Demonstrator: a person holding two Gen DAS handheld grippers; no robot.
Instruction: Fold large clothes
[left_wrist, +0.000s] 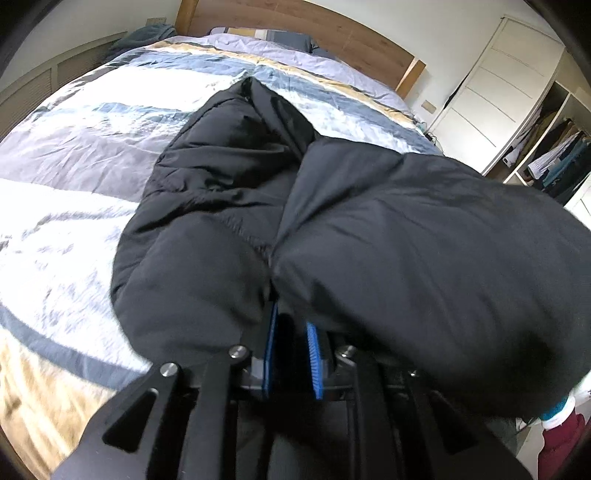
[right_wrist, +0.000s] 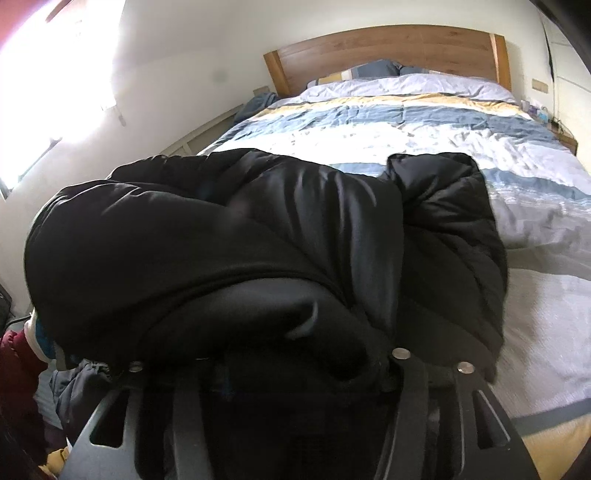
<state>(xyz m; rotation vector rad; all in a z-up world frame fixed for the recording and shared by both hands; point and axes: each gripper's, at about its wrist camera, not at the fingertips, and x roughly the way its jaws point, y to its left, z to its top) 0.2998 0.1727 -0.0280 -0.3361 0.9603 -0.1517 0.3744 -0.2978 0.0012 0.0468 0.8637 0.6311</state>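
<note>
Black puffer jacket (left_wrist: 229, 206) lies lengthwise on the striped duvet (left_wrist: 74, 155) near the foot of the bed, far end toward the wooden headboard (right_wrist: 388, 48). Near half is doubled over into a thick bulge, so I'd judge one fold roughly made but loose, not flattened.

Left gripper (left_wrist: 291, 332): blue pads a little apart, fabric edge draped over the tips, not pinched as far as I can see. Right gripper (right_wrist: 295, 369): fingers buried under jacket, can't tell grip.

Left to do: tidy, compact.
</note>
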